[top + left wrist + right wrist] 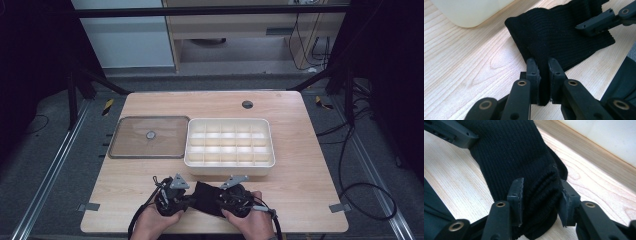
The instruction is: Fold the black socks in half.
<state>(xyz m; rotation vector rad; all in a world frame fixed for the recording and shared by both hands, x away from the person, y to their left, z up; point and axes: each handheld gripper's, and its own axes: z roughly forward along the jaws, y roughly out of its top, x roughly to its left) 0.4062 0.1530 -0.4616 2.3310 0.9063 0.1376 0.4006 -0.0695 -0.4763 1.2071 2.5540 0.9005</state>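
Pinching black sock [559, 32] (both hand-held grippers [543, 67])

left hand-held gripper [543, 68]: clamped on black knit cloth [556, 37] | cloth lies on wooden table [466, 62]

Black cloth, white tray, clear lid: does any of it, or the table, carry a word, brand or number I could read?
None: no readable text anywhere.
Black cloth: plain ribbed knit, no tag showing.
White tray: bare walls.
Clear lid: just a round knob.
Table: bare wood.
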